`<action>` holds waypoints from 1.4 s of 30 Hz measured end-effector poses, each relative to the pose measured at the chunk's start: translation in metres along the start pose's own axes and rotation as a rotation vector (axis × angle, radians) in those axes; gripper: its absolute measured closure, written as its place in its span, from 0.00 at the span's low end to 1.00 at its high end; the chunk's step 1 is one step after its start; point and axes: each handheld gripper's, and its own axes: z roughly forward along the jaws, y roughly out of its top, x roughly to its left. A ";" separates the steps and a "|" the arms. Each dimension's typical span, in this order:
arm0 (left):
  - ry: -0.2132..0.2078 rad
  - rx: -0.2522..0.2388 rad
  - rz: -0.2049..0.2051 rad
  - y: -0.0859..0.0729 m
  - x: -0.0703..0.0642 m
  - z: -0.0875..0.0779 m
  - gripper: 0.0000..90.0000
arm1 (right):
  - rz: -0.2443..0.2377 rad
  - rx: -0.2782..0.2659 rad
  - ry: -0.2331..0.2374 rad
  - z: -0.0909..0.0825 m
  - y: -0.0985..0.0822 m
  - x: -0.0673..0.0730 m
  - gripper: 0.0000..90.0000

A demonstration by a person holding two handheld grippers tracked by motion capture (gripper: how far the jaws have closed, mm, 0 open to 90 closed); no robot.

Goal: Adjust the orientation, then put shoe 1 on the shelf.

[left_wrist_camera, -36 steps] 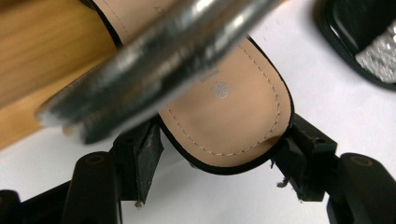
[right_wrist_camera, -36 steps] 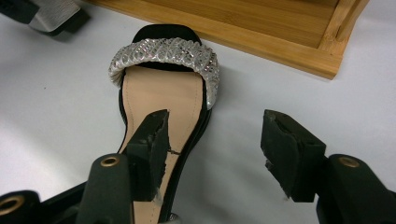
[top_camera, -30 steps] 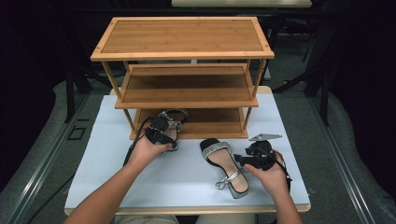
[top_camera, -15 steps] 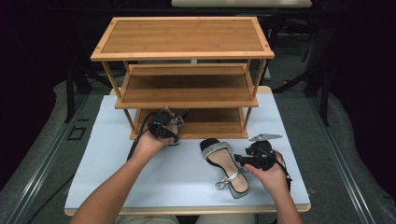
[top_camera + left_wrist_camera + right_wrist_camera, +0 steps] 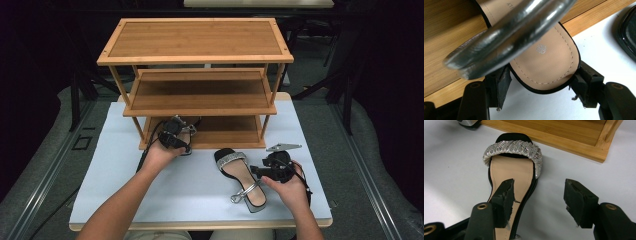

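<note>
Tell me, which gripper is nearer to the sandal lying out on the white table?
Right. The right gripper sits right beside that sandal, jaws open at its edge. The left gripper is off at the rack, its jaws around the heel of the other sandal.

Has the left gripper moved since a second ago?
Yes, slightly: the left gripper, holding a sandal, has shifted toward the rack's bottom shelf.

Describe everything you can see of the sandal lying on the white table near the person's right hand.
The sandal lies flat, sole down, on the white table, its open toe pointing toward the wooden rack. It has a black sole edge, a tan insole that looks like leather, a sparkly silver toe band and a shiny silver heel strap. The right gripper sits at its side, jaws open, one of the fingers over the insole.
</note>
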 end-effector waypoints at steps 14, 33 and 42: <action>-0.022 -0.046 -0.042 -0.016 -0.008 -0.015 0.41 | 0.003 0.009 -0.006 0.000 -0.002 0.000 0.46; -0.125 -0.040 -0.005 -0.071 0.005 -0.057 0.48 | -0.010 0.149 -0.051 -0.010 0.016 0.024 0.44; -0.185 -0.061 -0.002 -0.078 0.008 -0.066 0.50 | -0.042 0.276 0.010 -0.002 0.032 0.033 0.38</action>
